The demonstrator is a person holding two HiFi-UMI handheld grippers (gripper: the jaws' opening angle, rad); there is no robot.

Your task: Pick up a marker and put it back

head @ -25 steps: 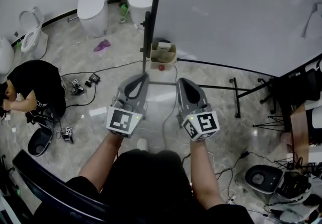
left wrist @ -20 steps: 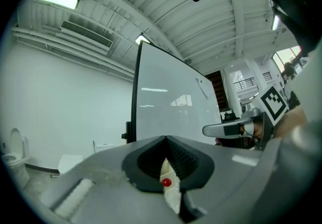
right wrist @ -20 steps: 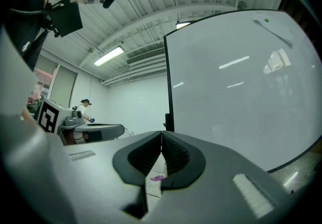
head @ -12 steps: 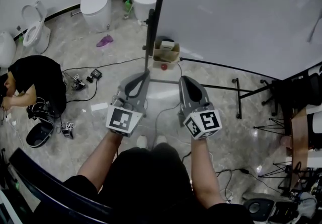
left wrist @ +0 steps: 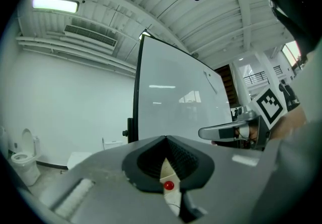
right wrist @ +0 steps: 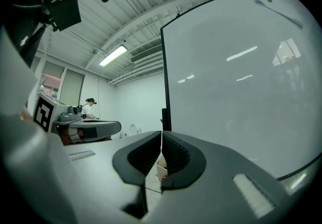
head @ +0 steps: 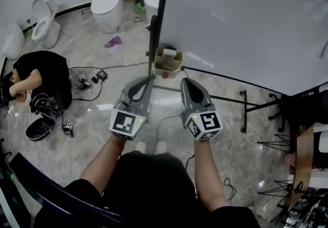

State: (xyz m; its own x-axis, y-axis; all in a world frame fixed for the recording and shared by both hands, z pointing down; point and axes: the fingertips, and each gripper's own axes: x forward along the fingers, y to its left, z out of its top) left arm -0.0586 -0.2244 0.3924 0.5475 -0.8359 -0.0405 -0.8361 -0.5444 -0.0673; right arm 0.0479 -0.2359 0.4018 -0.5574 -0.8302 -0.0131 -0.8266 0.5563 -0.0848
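- Holding both claws level in front of the whiteboard [head: 246,22], I see the left gripper [head: 147,79] with its grey plastic jaws closed tip to tip. Nothing sits between the ribbed black pads.
- My right gripper [head: 184,81] is closed too, with only a hairline slit between its ribbed pads, and it is empty.
- I read the board as smooth, glossy and pale grey, edged by a thin black frame on a black post [head: 163,6].
- A slim pale bar [right wrist: 277,10] with a green dot lies high on the board face, well apart from both claws. I cannot tell whether it is the marker.
- An open cardboard box [head: 168,60] stands on the marbled grey floor [head: 92,99] at the foot of the post, with a small round red ball [head: 164,75] just beside it.
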